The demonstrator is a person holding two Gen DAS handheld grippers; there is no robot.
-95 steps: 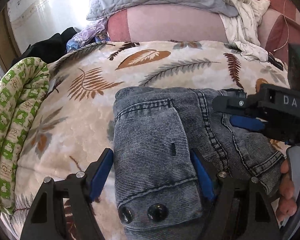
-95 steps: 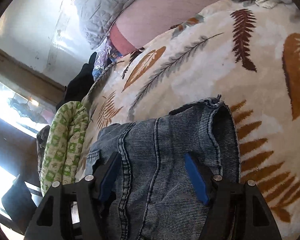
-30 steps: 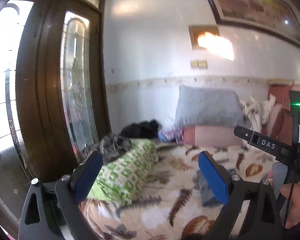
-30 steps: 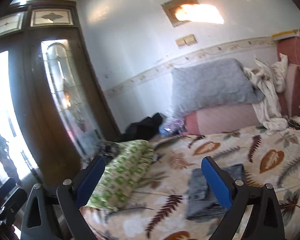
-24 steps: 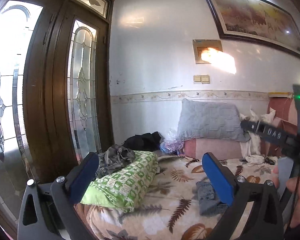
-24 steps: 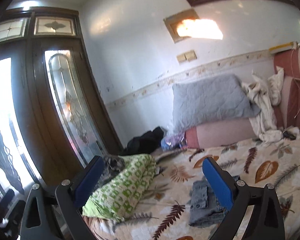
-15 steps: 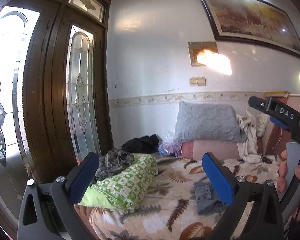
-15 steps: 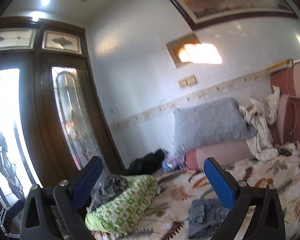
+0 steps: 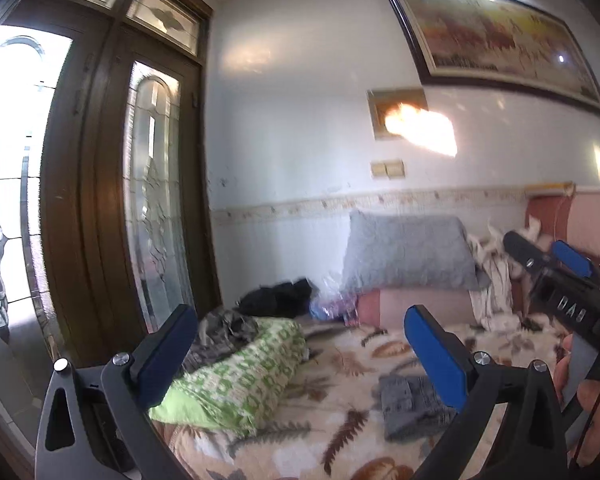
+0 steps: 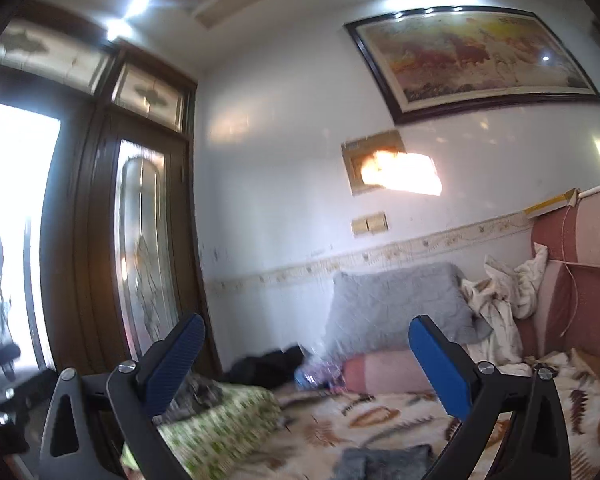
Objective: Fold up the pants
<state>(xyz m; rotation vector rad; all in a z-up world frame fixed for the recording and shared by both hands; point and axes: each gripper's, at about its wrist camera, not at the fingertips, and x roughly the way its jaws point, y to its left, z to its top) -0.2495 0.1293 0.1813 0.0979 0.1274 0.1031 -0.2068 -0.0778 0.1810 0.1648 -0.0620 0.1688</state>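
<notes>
Left claw (image 9: 300,354) wide open, empty; right claw (image 10: 308,368) likewise.

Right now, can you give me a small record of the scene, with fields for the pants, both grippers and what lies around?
pants: folded grey denim pants lying flat on the leaf-patterned cream blanket, touched by no gripper
left gripper: open, empty, raised clear of the bed
right gripper: open, empty, raised, pointing toward the wall
beside the pants: green-and-white patterned rolled quilt, on the door side
behind: grey quilted pillow leaning on the wall
task state: the pants look folded into a compact bundle
</notes>
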